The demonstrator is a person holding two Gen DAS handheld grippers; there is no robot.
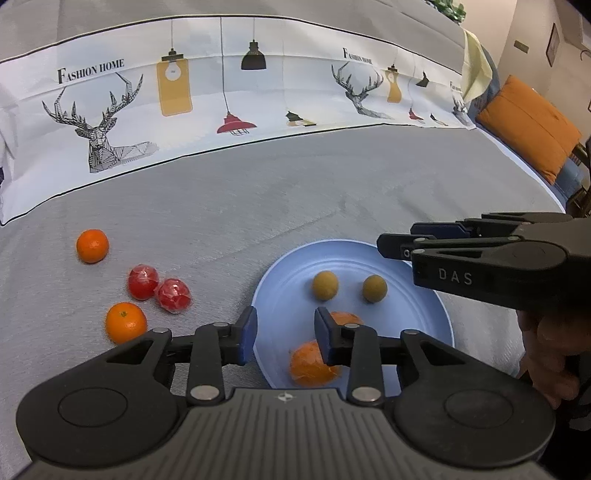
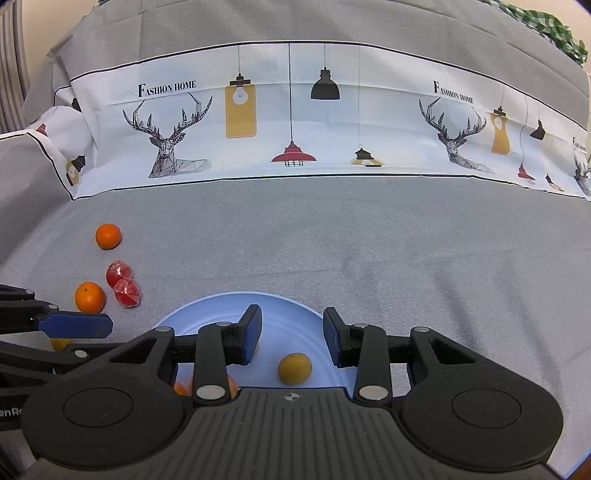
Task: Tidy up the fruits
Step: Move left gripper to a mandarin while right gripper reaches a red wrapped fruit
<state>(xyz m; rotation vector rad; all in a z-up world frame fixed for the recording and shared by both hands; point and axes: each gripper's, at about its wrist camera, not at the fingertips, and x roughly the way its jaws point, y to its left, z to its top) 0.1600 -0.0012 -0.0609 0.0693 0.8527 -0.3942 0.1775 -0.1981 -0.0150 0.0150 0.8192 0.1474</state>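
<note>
Ahead of you: grey tablecloth [image 1: 258, 206] covering whole work surface, faint creases across it. Along far edge, white printed cloth band [image 1: 229, 92] with black border line; print shows geometric deer heads, hanging lamps in yellow, black and red, words "FASHION HOME". Beyond band, more grey fabric. At your far right in left wrist view: orange cushion [image 1: 528, 125] on seat, pale yellow cloth [image 1: 476, 66] beside it, framed picture [image 1: 553, 44] on wall. Green checked fabric [image 2: 543, 26] at top right in right wrist view.

Grey tablecloth [image 1: 258, 206] with deer-and-lamp printed band [image 2: 295, 122]; orange cushion [image 1: 528, 125] at right.
</note>
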